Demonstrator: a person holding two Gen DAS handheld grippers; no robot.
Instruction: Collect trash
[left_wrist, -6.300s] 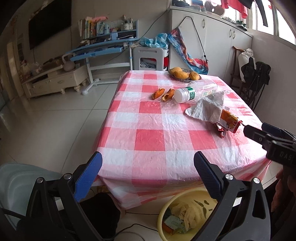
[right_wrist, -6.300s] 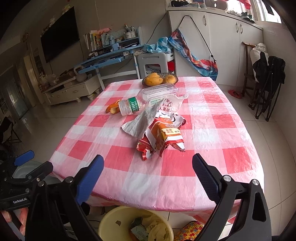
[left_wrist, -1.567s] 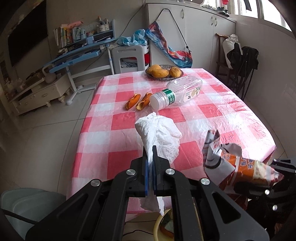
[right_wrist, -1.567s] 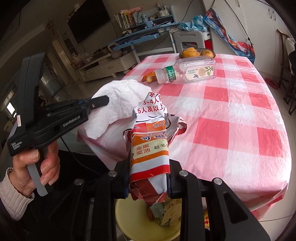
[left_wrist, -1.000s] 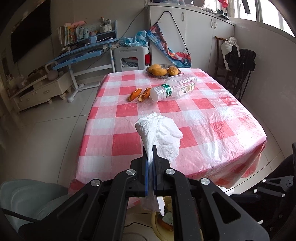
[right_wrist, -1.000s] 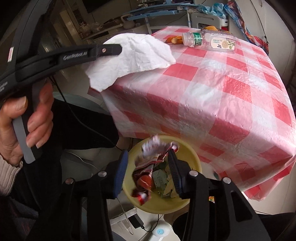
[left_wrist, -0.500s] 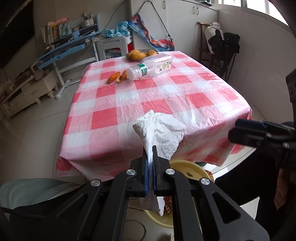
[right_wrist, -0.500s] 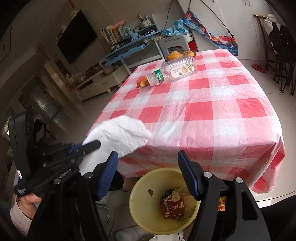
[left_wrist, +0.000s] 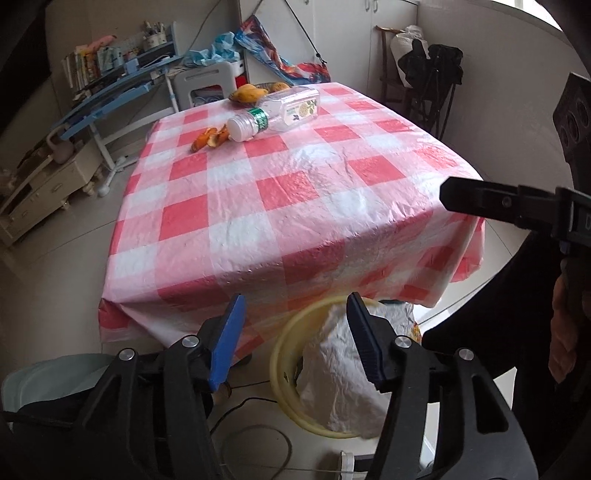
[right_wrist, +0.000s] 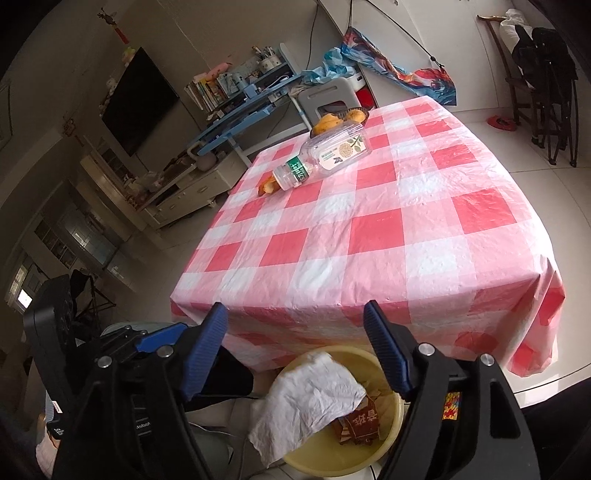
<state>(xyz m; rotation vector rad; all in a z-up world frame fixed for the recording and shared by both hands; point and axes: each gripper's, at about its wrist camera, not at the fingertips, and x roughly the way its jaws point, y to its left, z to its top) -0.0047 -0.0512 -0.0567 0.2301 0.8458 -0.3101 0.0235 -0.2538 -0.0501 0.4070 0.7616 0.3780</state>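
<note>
My left gripper (left_wrist: 295, 328) is open and empty above the yellow bin (left_wrist: 284, 373) on the floor at the table's near edge. A crumpled white tissue (left_wrist: 340, 373) lies over the bin's rim; it also shows in the right wrist view (right_wrist: 314, 398). My right gripper (right_wrist: 295, 339) is open and empty above the same bin (right_wrist: 384, 443), where a red snack wrapper (right_wrist: 362, 421) lies inside. A clear plastic bottle (left_wrist: 277, 112) lies on its side on the red checked tablecloth (left_wrist: 288, 192), with orange peel (left_wrist: 208, 138) beside its cap.
A bowl of oranges (left_wrist: 251, 92) stands at the table's far end. A blue desk (left_wrist: 110, 99) and white stool (left_wrist: 207, 86) are behind it, a dark chair (left_wrist: 424, 88) to the right. A cable (left_wrist: 255, 443) lies on the floor by the bin.
My left gripper has opened and let go of the white tissue, which now lies over the bin's rim. The right gripper stays open above the bin.
</note>
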